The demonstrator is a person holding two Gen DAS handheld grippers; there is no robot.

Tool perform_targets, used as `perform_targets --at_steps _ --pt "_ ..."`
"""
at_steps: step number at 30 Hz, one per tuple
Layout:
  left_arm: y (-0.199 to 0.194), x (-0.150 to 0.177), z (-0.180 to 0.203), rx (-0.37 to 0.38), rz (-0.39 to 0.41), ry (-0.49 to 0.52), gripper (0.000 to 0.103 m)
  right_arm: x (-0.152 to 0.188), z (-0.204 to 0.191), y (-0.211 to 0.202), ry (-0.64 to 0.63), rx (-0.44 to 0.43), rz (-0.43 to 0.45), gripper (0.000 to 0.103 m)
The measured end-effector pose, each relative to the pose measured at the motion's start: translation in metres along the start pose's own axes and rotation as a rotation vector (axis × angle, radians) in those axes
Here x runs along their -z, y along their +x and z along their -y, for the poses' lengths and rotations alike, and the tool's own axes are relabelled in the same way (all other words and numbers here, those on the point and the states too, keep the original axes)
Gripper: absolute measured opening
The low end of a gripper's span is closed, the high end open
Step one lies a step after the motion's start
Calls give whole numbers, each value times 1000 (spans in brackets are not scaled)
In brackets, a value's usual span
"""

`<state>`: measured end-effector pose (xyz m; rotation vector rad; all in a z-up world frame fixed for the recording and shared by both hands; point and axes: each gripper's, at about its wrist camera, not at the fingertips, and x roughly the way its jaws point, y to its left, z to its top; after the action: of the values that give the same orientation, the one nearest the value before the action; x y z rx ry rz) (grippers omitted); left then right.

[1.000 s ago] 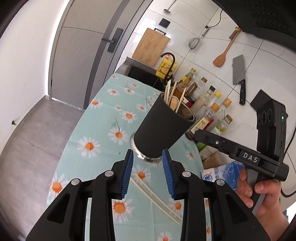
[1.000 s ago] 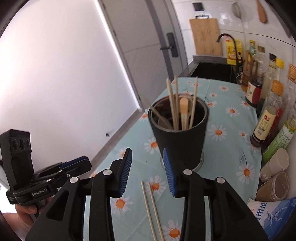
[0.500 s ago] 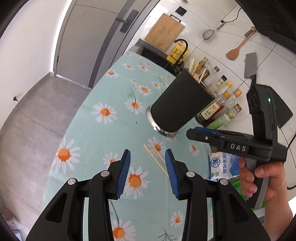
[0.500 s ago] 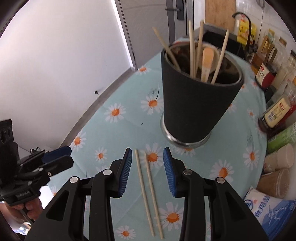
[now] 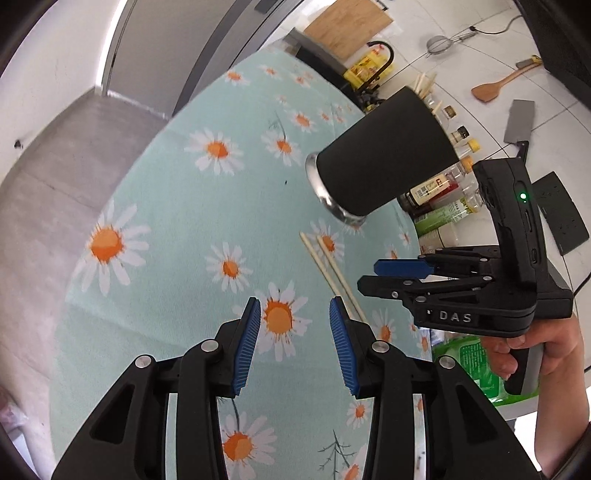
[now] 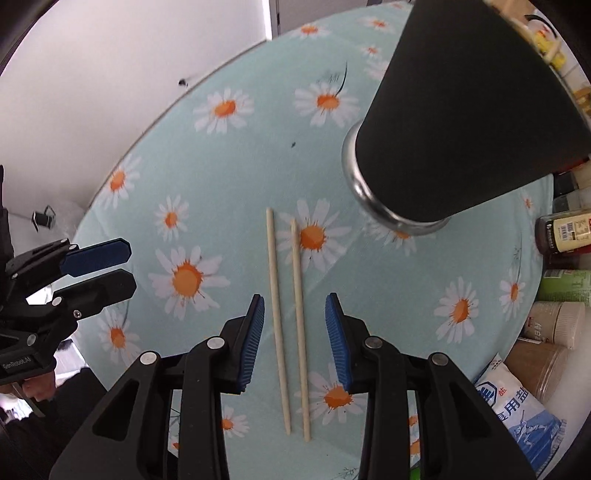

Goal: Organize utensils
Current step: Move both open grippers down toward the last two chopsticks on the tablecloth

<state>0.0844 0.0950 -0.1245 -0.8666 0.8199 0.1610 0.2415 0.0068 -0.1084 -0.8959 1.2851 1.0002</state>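
Note:
Two pale wooden chopsticks lie side by side on the daisy-print tablecloth; they also show in the left wrist view. A black utensil holder with a metal base stands just beyond them, with chopstick tips poking out of its top. My right gripper is open, low over the chopsticks, with both between its blue pads. My left gripper is open and empty, above the cloth to the left of the chopsticks.
Sauce bottles and jars line the right side of the table, with a salt bag nearby. A sink, a cutting board, a cleaver and a wooden spatula are at the back wall.
Both grippers have drawn back from the holder and tilted down toward the table. My right gripper has dropped lower, so the chopsticks now lie between its pads.

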Motion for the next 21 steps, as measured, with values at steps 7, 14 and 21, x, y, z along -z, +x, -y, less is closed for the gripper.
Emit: perform_targets --at_steps 7,14,21 --pt "6 6 -1 22 -28 -11 37 -12 24 25 70 -76 -105 24" --pt "15 5 -13 29 -68 -35 37 -15 29 41 44 -69 -159 18" --pt "25 -2 -7 38 -106 -6 37 -22 16 45 5 12 -176 6"
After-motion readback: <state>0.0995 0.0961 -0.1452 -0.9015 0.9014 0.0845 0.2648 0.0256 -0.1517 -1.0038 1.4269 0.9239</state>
